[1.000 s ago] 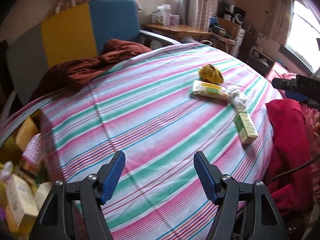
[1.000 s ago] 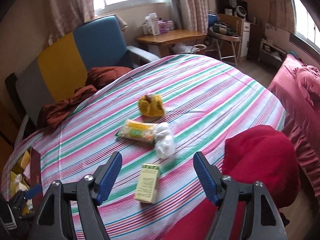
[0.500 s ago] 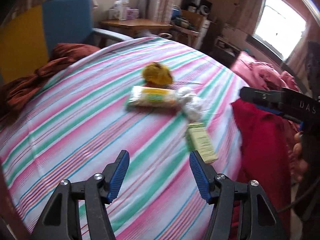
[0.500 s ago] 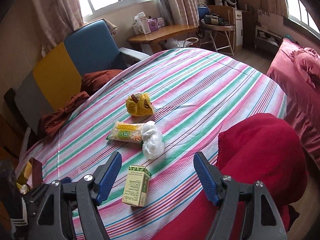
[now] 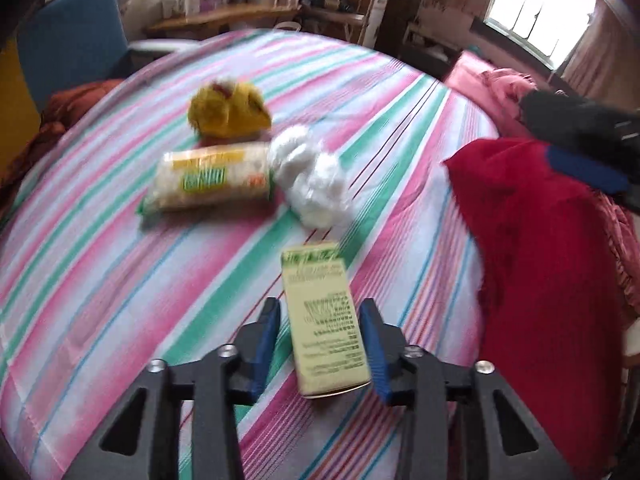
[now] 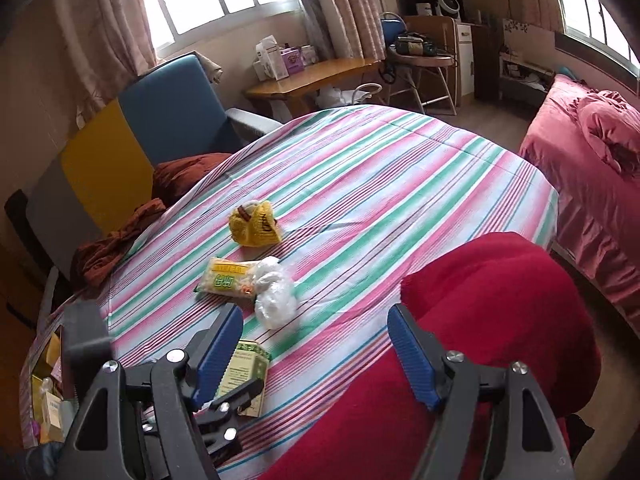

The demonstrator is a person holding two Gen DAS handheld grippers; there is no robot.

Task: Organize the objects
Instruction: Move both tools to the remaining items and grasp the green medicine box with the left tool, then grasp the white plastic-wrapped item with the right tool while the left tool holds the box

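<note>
The left claw (image 5: pixel 322 344) points steeply down over a striped cloth (image 5: pixel 120 280), and a pale green carton (image 5: pixel 324 320) lies flat between its two blue pads (image 5: pixel 267 340); its jaws are closing on the carton, the right pad looks to be at the carton's edge while a thin gap shows at the left pad, so a firm pinch cannot be told through the blur. From the carton, a crumpled white plastic bag (image 5: pixel 310 176) lies at about 12 o'clock, well apart from it. A clear packet with green and yellow print (image 5: pixel 208 182) lies at 11 o'clock, touching the bag's left side. A yellow knitted item (image 5: pixel 228 110) sits just beyond the packet. A red blanket (image 5: pixel 540 280) is heaped at 3 o'clock, over the cloth's right edge. In the right wrist view, the right claw (image 6: pixel 316 350) is spread wide with nothing between its pads, hovering over the near edge of the cloth (image 6: pixel 360 168) and the red blanket (image 6: pixel 480 320). The carton (image 6: pixel 244 376) shows at about 9 o'clock from that claw, partly behind its left pad, with the black frame of the left claw (image 6: pixel 224 408) across the carton's near end. A blue and yellow chair (image 6: pixel 132 140) stands beyond the cloth at 10 o'clock, and a pink bed (image 6: pixel 592 168) at 2 o'clock.
</note>
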